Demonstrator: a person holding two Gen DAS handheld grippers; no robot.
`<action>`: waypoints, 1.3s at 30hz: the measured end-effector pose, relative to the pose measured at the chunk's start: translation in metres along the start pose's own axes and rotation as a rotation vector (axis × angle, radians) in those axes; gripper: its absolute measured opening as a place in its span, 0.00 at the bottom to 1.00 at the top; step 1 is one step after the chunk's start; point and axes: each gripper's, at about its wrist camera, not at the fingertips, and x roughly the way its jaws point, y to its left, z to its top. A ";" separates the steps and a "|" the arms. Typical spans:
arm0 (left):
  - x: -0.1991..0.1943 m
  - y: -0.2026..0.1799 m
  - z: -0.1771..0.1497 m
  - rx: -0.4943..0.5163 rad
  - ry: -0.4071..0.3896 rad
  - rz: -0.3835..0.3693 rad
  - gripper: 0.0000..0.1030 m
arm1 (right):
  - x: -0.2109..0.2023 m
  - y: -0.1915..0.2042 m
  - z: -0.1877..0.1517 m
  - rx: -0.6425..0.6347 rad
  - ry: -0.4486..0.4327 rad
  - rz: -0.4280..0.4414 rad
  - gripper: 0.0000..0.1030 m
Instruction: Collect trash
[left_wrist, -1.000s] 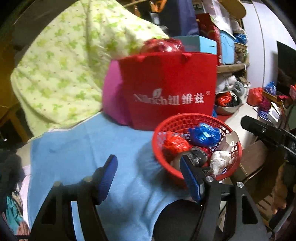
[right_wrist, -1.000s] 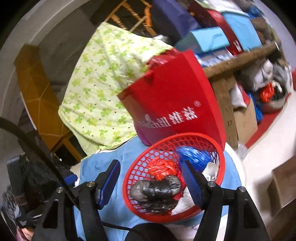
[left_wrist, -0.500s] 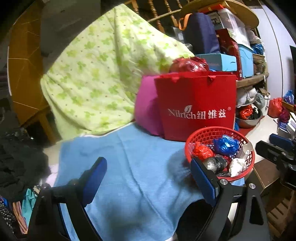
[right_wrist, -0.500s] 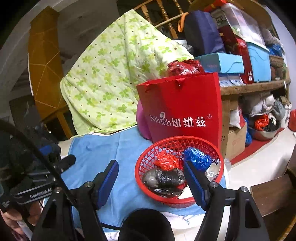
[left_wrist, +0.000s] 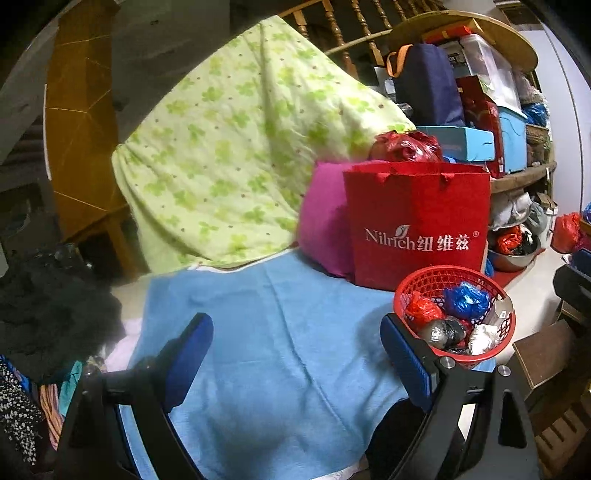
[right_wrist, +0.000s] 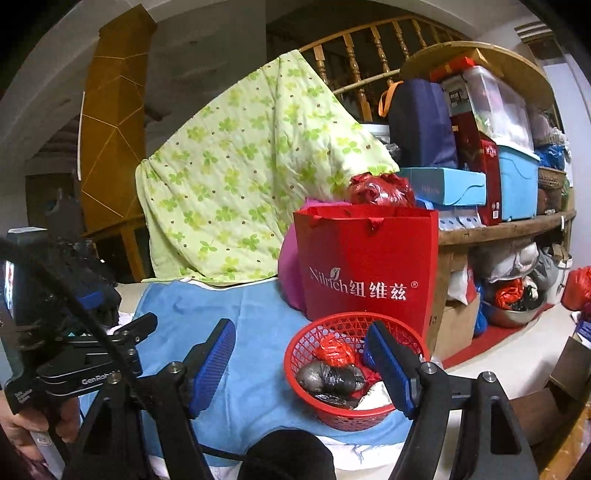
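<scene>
The red basket (left_wrist: 493, 295) stands on the blue towel (left_wrist: 266, 332) at the right edge of the worktop, touching the red paper bag (left_wrist: 417, 221) behind it. Inside lie crumpled red (left_wrist: 421, 308), blue (left_wrist: 466, 300), grey (left_wrist: 441, 332) and white (left_wrist: 482, 338) trash. The left tool (left_wrist: 295, 354) is spread wide over the bare towel, holding nothing. The right tool (right_wrist: 299, 363) has just been opening and is also spread and empty, its right finger in front of the basket. A green blanket (left_wrist: 236, 155) hangs behind.

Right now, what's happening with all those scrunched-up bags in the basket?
A person holds two grippers over the blue towel. The left gripper and right gripper are open and empty, jaws just widened. The round red plastic basket already holds crumpled plastic bags: red, blue, grey and white.
</scene>
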 end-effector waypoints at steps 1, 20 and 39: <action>-0.002 0.001 0.000 0.000 -0.002 0.005 0.90 | -0.002 0.001 0.001 -0.002 0.003 0.001 0.75; -0.027 0.005 -0.004 -0.008 -0.015 0.064 0.90 | 0.007 -0.010 -0.010 0.067 0.085 0.002 0.75; -0.028 -0.002 -0.004 0.004 -0.007 0.068 0.90 | -0.006 -0.010 -0.007 0.056 0.043 -0.002 0.75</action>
